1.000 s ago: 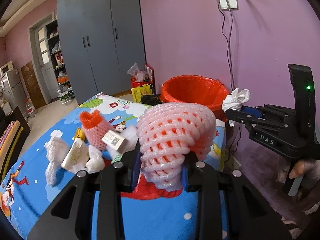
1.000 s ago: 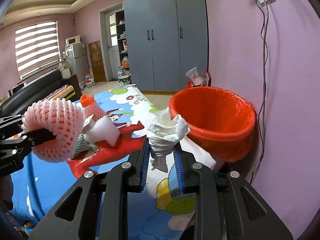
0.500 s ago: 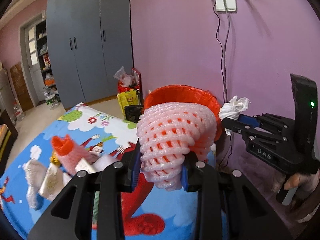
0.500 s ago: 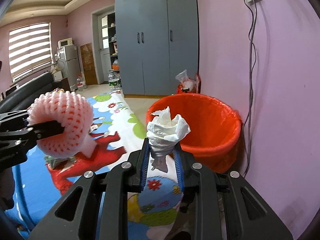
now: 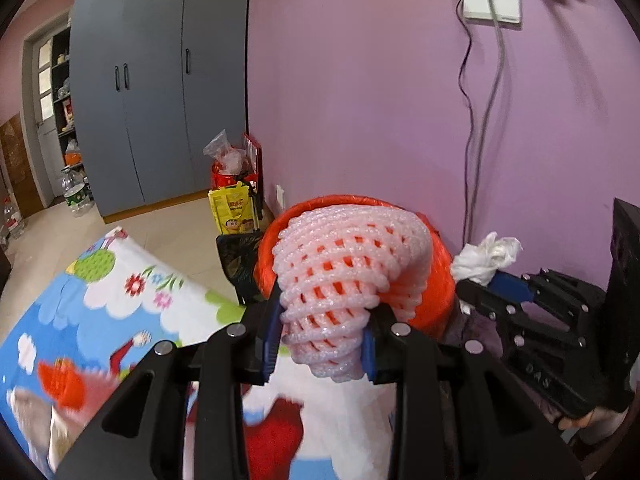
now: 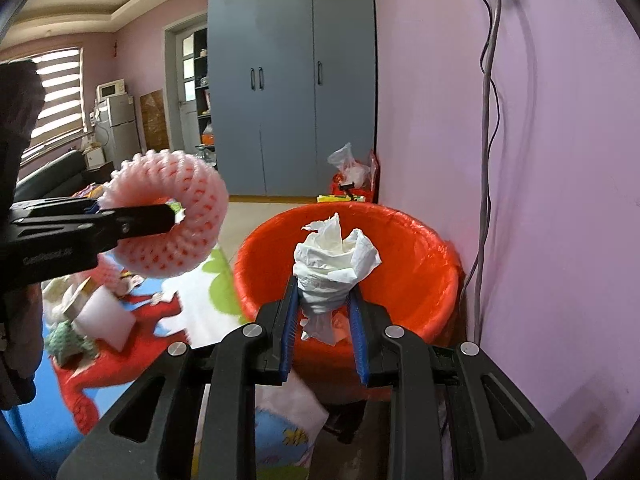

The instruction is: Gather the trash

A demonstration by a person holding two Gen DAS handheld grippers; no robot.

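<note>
Step in hand, by the look of it: carrying two pieces of trash to the bin.

Left hand-held gripper: pinching a pink foam fruit net, curled into a ring, bulging well above the pads. Seen from the right wrist view, net held in the air beside the bin, over the edge of the cartoon-print desk, not yet over the opening.

Right hand-held gripper: pressed on a crumpled white tissue wad, lower tail hanging free between the pads. Tissue lined up in front of the bin mouth; whether already past the rim, hard to tell.

Doing it well, as judged:
- Bring each load clearly over the opening before letting go; both pieces light, likely to drift or catch on the rim.
- Net springy and wide; spread the pads fully, otherwise may cling to a pad.
- Tissue tail may snag on the pad ribs.
- Keep the two hand-held grippers apart over the bin.

Containers:
- Round bin with orange-red plastic liner, standing against the purple wall. Inside mostly hidden behind the tissue; something pale low in the bin, otherwise bare liner.
- More trash left on the desk, blurred: white block, paper scraps.
</note>
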